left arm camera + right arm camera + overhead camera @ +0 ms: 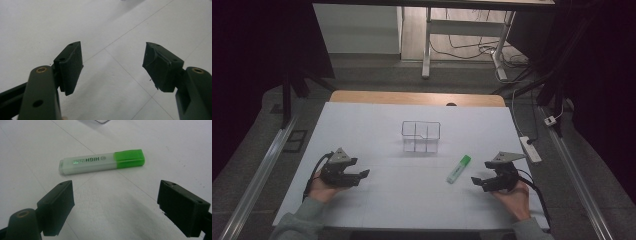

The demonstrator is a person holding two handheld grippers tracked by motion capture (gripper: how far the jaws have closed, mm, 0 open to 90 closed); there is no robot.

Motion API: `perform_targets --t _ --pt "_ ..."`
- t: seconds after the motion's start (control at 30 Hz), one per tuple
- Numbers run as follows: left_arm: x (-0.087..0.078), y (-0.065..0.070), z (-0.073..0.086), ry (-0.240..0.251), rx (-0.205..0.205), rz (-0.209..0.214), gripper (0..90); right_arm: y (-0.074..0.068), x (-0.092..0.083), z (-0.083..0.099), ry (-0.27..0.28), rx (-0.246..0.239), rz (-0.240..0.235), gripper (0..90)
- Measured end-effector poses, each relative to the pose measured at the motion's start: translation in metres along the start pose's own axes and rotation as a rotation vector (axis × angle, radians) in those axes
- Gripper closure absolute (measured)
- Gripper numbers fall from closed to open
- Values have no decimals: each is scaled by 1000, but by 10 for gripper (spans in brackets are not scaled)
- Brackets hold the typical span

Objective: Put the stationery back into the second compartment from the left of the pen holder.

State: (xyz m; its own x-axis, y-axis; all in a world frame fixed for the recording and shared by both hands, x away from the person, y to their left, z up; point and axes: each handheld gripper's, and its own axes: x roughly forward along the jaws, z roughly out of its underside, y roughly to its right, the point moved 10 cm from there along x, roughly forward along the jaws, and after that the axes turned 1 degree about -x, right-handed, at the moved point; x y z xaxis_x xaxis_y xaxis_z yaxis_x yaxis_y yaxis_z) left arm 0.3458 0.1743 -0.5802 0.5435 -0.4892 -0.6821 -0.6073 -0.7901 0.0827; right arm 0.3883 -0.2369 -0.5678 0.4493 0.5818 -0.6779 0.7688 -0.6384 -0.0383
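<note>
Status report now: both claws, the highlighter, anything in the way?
Left claw open, empty. Right claw open, empty, facing the green-capped highlighter. Highlighter flat on the table, untouched. Nothing between; clear divided holder stands beyond.

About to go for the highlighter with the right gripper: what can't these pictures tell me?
- highlighter: small print beside HIGH, blurred in the right gripper view; too small in the high view.
- clear organizer: cut off by the right gripper view's top edge; contents unclear in the high view.
- highlighter underside: hidden against the table.

Highlighter [458,169] near right claw [478,182]
</note>
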Motion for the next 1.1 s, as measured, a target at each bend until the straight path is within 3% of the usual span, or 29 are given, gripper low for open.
perform_targets --t 0.37,0.6,0.83,0.97,1.1 --pt "1 3 -1 -2 13 17 320 2 -5 -12 16 21 -30 130" --pt "1 1 0 -1 11 21 321 7 -9 -21 -13 -75 -33 130" --pt "0 -2 1 -7 3 13 321 14 -6 -27 -122 -177 -34 130" --pt "0 -3 1 -4 4 12 321 13 -4 -30 -146 -225 -68 130" --pt "1 -3 2 -9 -1 12 321 15 -2 -33 -166 -270 -64 126"
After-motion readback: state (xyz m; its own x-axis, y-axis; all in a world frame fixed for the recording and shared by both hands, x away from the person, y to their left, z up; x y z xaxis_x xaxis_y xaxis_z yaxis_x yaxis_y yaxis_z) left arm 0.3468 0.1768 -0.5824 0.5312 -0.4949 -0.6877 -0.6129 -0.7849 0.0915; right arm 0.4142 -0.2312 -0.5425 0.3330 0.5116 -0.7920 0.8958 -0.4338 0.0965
